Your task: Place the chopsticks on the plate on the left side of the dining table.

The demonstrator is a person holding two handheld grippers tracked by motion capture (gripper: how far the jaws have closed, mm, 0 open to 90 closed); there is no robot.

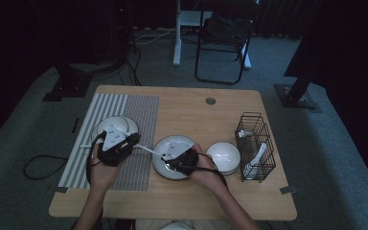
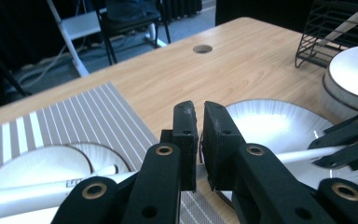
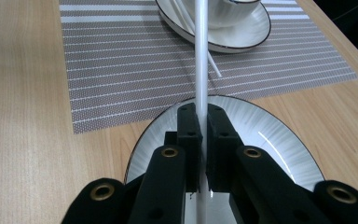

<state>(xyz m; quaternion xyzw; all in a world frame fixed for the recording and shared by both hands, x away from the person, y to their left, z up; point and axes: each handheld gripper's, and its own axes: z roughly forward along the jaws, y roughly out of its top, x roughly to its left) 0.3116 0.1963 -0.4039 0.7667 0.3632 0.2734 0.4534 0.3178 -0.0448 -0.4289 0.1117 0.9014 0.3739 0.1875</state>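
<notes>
Both grippers, left (image 1: 133, 140) and right (image 1: 172, 162), clamp one white chopstick (image 3: 201, 70); light, stiff, slippery—grip near the nine-o'clock end.

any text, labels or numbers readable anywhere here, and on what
No text reads clearly.
One small dark mark sits on the white chopstick in the left gripper view, too blurred to read.
The plates, bowl, placemat and wire rack carry no lettering that can be seen.
</notes>
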